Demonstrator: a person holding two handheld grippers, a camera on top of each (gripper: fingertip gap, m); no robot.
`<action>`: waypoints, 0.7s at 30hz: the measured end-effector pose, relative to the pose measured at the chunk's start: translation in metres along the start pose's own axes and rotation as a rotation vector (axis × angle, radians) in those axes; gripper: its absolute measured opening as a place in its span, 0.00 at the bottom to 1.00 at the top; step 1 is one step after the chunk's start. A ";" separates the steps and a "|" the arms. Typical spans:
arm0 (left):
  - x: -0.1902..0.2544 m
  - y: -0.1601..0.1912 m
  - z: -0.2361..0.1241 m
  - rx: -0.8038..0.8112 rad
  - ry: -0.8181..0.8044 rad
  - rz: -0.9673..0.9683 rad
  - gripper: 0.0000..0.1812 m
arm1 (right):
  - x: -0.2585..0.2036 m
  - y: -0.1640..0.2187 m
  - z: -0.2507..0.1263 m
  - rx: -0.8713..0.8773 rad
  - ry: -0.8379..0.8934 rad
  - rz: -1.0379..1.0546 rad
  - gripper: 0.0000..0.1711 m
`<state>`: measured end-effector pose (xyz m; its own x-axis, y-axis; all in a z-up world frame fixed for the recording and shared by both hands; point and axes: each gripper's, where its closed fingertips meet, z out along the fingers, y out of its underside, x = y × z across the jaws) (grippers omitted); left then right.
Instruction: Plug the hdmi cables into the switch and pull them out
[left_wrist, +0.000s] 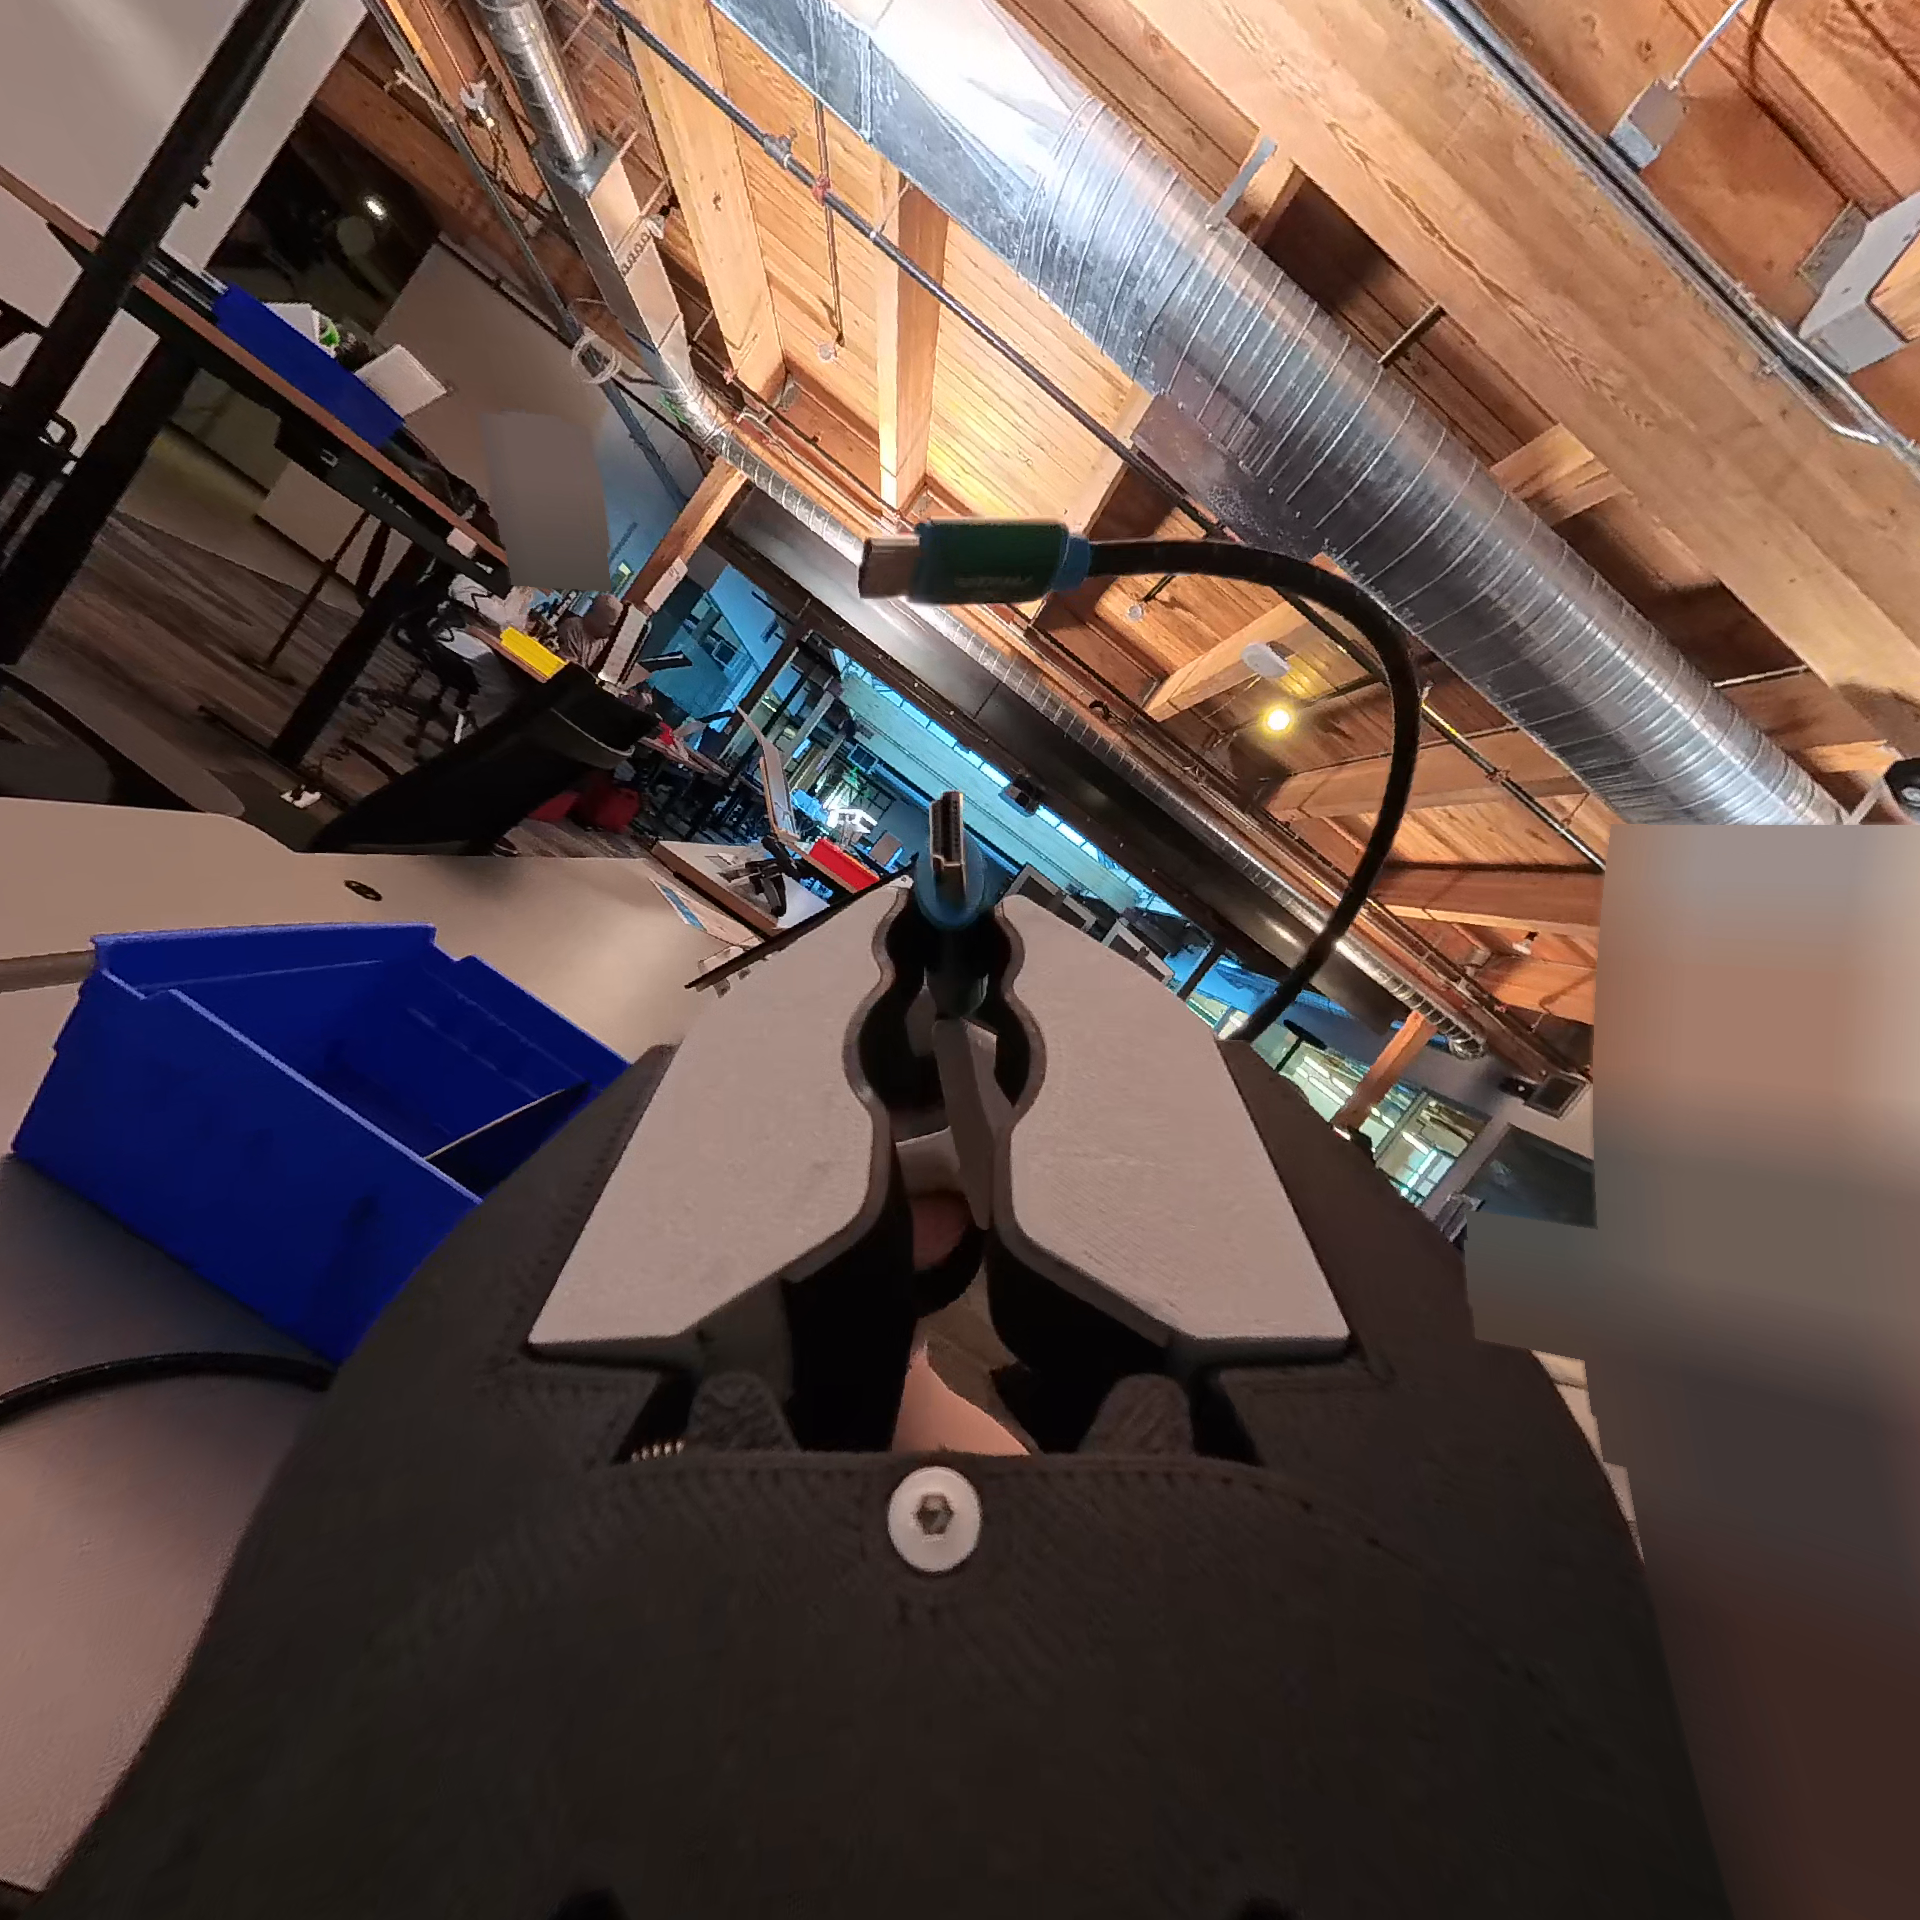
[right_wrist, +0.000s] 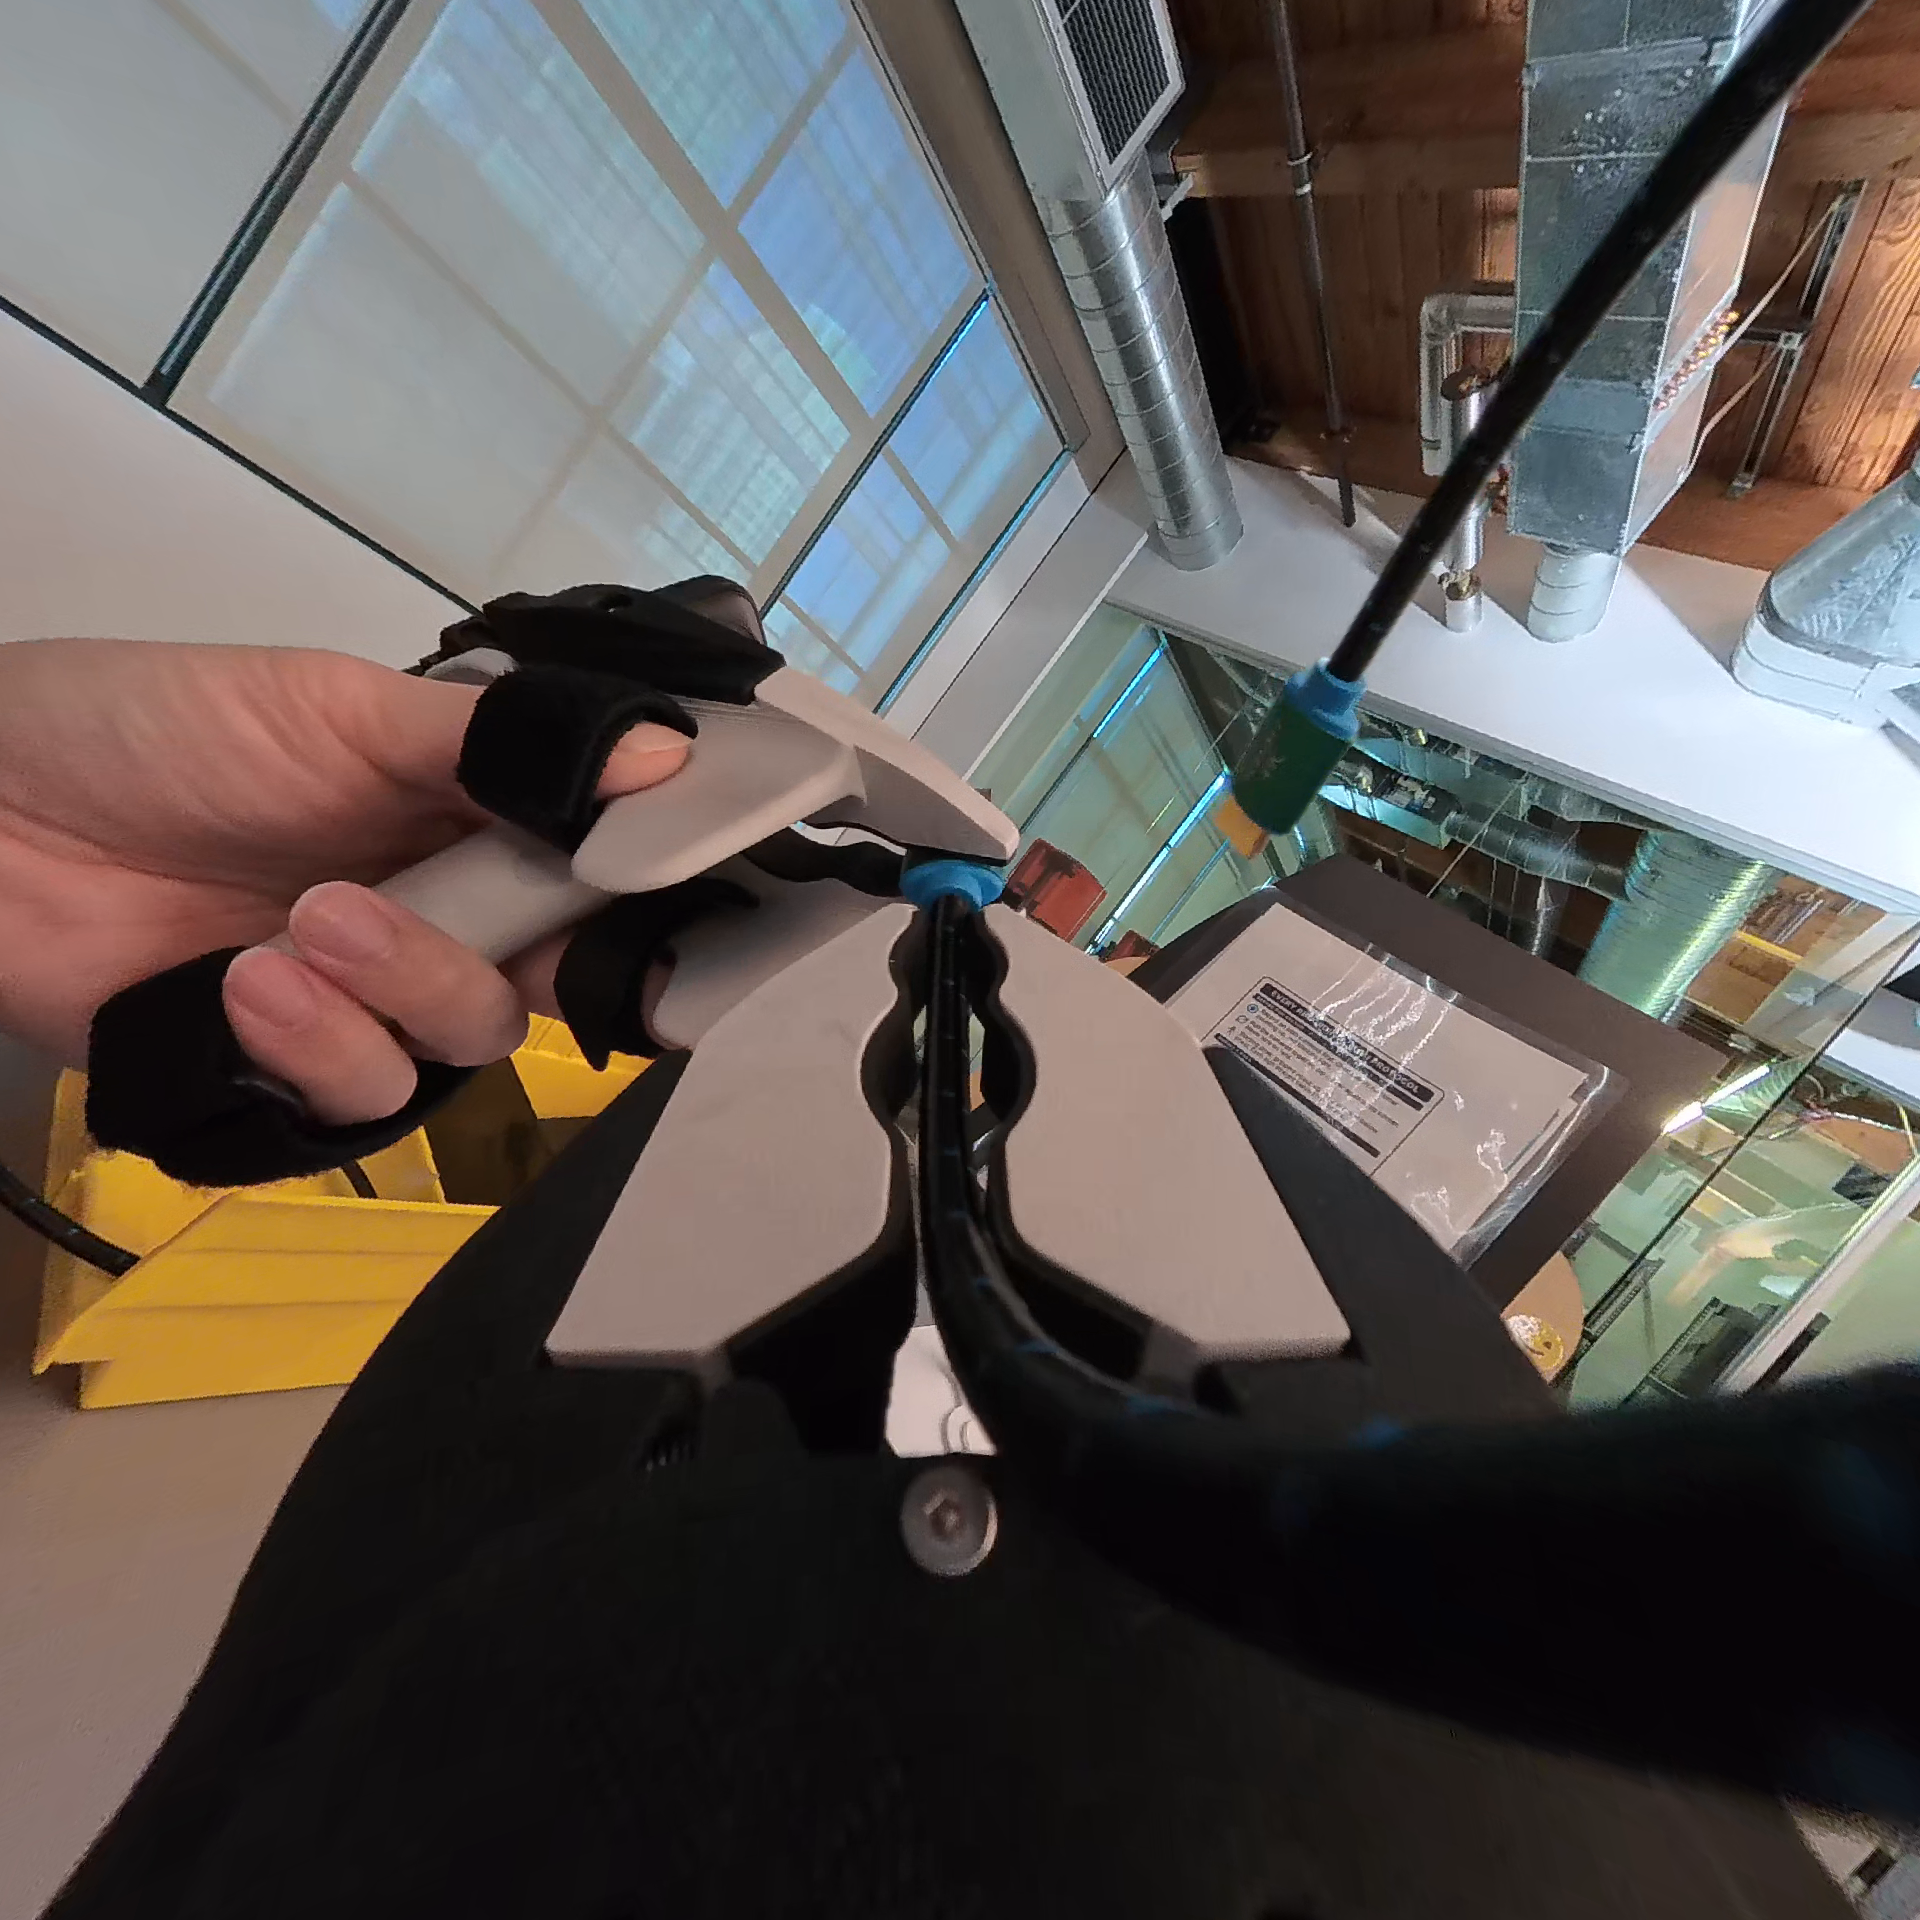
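Observation:
My left gripper (left_wrist: 948, 914) is shut on an HDMI plug (left_wrist: 948, 847) at its blue collar, and the metal tip sticks out past the fingertips. A second HDMI plug (left_wrist: 966, 561) hangs free above on a curved black cable (left_wrist: 1382, 790). My right gripper (right_wrist: 945, 914) is shut on the black cable (right_wrist: 940, 1039) just behind a blue collar (right_wrist: 940, 878). In the right wrist view a hand holds the left gripper (right_wrist: 987, 844), whose tips meet that collar. The free plug (right_wrist: 1288, 764) dangles to the right. No switch is in view.
A blue bin (left_wrist: 260, 1091) sits on the grey table (left_wrist: 125, 1558) at the left, with a black cable (left_wrist: 156, 1371) in front of it. A yellow bin (right_wrist: 260, 1278) sits below the hand. A dark panel with a plastic-sleeved sheet (right_wrist: 1403, 1091) stands at the right. My two grippers' fingertips are within a few centimetres of each other.

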<state>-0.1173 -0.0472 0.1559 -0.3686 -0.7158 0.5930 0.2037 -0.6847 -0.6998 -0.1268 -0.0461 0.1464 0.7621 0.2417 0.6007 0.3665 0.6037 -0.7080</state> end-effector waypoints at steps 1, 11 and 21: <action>0.000 0.000 0.000 0.001 0.001 0.002 0.06 | 0.000 0.000 0.000 0.002 0.007 -0.001 0.04; 0.000 -0.001 0.001 0.015 0.017 -0.022 0.06 | 0.000 0.000 0.001 -0.014 0.039 -0.058 0.04; -0.030 -0.013 -0.026 -0.287 -0.443 0.605 0.28 | 0.054 0.004 -0.021 -0.175 0.019 -0.041 0.04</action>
<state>-0.1327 -0.0130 0.1369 0.1373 -0.9807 0.1390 -0.0099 -0.1416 -0.9899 -0.0729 -0.0462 0.1682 0.7537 0.2046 0.6246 0.4836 0.4710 -0.7378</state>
